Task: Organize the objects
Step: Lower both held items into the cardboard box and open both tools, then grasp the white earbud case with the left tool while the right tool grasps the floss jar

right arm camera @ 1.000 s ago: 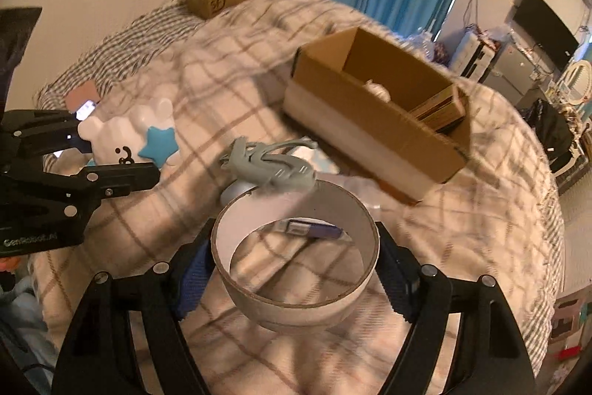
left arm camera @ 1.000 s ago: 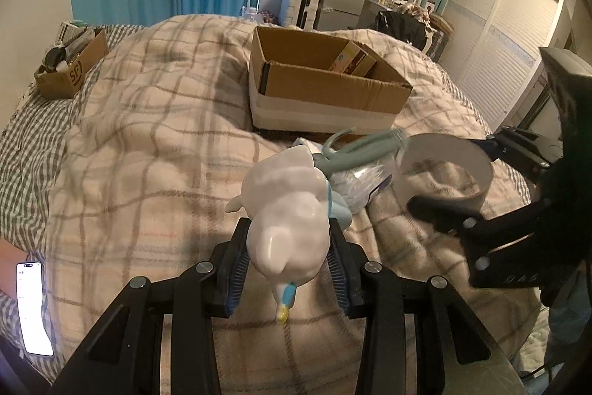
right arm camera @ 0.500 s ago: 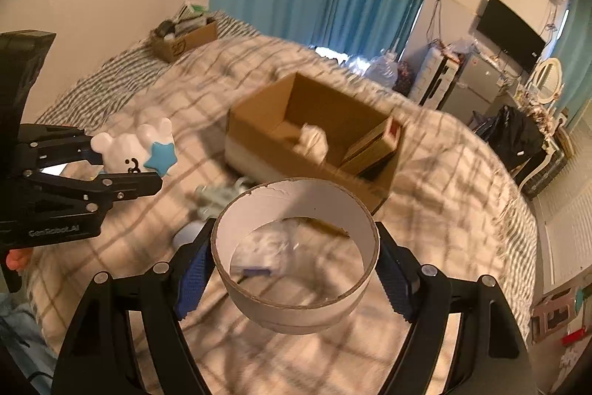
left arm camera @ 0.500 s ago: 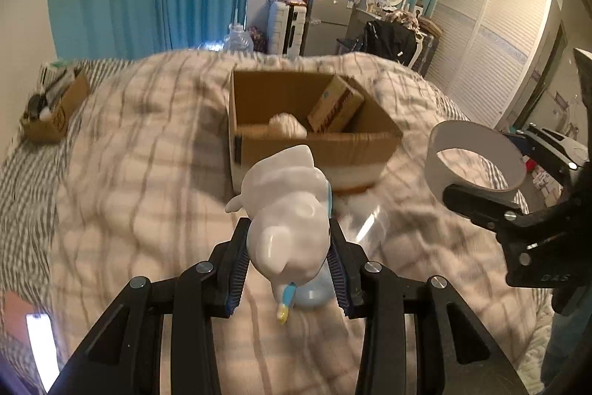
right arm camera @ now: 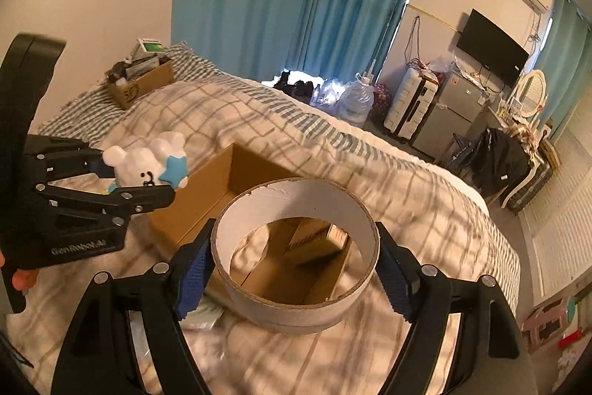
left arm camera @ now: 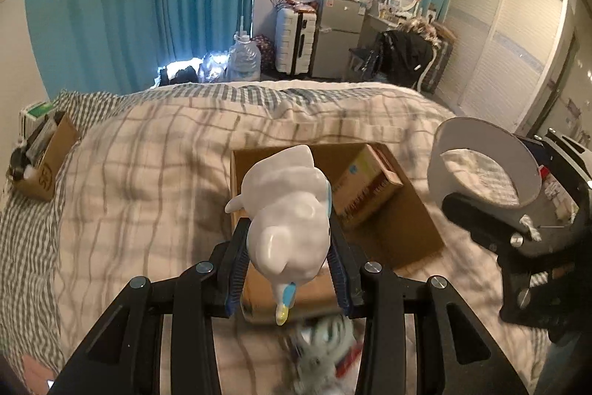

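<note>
Two items held over a cardboard box (left arm camera: 399, 228) on the bed (left arm camera: 148, 173), ready for packing.
The left tool (left arm camera: 288, 258) is clamped on a white bear figurine (left arm camera: 288, 213) at frame centre; the right tool (right arm camera: 296, 269) is closed around a white cardboard ring (right arm camera: 296, 306), both poised for dropping in.

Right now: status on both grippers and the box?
Left gripper shut on white toy, right gripper shut on white ring. Both above open cardboard box. Small carton already inside; drop path otherwise open.

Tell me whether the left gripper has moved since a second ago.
Yes. The left gripper, shut on the white toy, has moved forward and up: the cardboard box, formerly well ahead, now lies right beneath the toy.
</note>
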`<state>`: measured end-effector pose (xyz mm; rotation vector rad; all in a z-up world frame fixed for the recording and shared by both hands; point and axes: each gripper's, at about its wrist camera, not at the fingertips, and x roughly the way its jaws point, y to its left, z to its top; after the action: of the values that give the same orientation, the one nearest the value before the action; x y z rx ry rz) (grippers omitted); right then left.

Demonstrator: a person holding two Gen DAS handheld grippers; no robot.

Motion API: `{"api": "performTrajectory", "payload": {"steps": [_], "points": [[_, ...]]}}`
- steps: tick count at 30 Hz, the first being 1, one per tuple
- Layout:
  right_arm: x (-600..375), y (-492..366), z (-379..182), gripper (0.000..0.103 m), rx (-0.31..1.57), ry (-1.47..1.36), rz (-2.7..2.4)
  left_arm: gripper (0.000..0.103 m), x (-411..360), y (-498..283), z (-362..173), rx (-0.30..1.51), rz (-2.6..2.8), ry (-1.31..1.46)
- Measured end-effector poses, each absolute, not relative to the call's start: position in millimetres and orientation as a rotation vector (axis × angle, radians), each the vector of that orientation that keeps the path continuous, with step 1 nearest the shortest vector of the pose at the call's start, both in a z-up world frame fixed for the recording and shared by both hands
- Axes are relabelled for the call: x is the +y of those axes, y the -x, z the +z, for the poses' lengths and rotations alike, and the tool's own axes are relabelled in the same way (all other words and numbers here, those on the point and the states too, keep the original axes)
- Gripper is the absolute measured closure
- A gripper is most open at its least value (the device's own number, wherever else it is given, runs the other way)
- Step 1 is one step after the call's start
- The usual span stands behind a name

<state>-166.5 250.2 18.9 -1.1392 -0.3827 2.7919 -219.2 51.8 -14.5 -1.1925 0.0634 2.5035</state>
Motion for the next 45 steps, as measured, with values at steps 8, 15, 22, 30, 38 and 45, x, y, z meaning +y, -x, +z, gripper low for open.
{"api": "performTrajectory", "payload": {"steps": [8, 15, 22, 30, 38, 45], "points": [[271, 222, -29, 0.025, -0.298, 1.273, 2.756, 0.063, 72, 259, -60, 0.142, 2.46, 1.291], [287, 221, -50, 0.024, -0.259, 1.321, 2.709, 0.061, 76, 255, -78, 0.156, 2.428, 1.33], [289, 195, -17, 0.013, -0.203, 1.239, 2.72, 0.037, 65, 234, -50, 0.14, 2.478, 1.266], [304, 153, 46, 0.01, 0.041, 1.248, 2.716, 0.011, 49, 194, 12, 0.089, 2.556, 1.156], [300, 102, 106, 0.005, -0.012, 1.213, 2.706, 0.004, 32, 156, 52, 0.07, 2.618, 1.099], [297, 66, 121, 0.001, -0.107, 1.22, 2.71, 0.002, 24, 120, 49, 0.105, 2.67, 1.091]]}}
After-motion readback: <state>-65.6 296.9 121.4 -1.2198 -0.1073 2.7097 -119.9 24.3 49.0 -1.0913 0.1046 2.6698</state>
